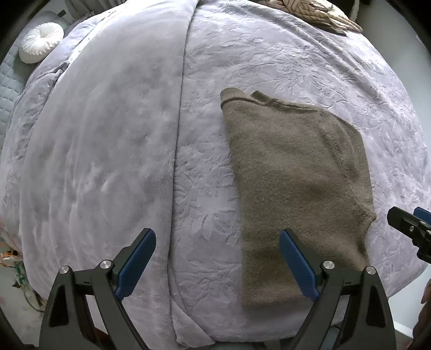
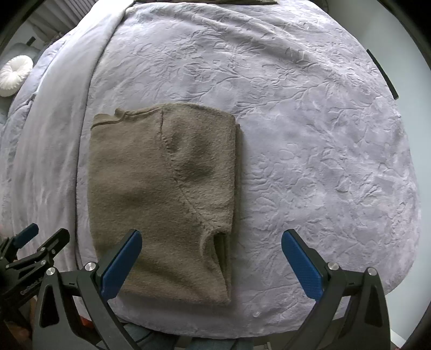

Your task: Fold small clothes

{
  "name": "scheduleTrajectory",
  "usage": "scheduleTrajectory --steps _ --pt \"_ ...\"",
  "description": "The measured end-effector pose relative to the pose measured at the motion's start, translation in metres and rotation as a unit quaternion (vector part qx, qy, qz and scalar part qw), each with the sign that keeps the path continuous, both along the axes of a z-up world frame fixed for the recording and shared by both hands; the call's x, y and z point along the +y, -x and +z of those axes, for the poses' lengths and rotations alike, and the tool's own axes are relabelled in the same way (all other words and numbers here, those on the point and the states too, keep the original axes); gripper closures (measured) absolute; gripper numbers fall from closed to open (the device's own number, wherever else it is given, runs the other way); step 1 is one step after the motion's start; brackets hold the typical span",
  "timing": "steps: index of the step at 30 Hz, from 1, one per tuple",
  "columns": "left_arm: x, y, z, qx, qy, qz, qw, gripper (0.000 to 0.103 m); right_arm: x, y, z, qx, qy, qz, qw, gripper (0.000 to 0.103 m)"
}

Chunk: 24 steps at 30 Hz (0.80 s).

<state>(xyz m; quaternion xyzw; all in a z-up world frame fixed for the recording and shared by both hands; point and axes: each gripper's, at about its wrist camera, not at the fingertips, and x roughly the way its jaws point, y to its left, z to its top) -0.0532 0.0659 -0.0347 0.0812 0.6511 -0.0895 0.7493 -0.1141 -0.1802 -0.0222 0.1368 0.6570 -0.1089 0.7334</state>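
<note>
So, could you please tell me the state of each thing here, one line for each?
Left gripper: open, holding nothing.
Right gripper: open, holding nothing.
Brown sweater: partly folded, lying flat on the blanket, sleeve tucked over.
Lilac blanket: spread over the bed, one edge turned back.
White round cushion: lying beside the blanket.

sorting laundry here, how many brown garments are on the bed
1 for certain: the brown sweater, partly folded, on the lavender bedspread below both open grippers. A brown item at the bed's far edge may be another; it is cut off.
</note>
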Motion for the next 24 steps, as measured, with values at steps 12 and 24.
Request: scheduleTrajectory --steps 12,24 --pt "-0.0021 -0.0006 0.0018 -0.001 -0.005 -0.002 1.0000 0.009 -0.0022 -0.0011 0.0017 0.002 0.003 0.003 1.000 0.000" --pt "-0.0028 -0.0011 0.0022 0.000 -0.006 -0.002 1.0000 0.009 -0.0018 -0.0017 0.0018 0.002 0.004 0.007 1.000 0.000"
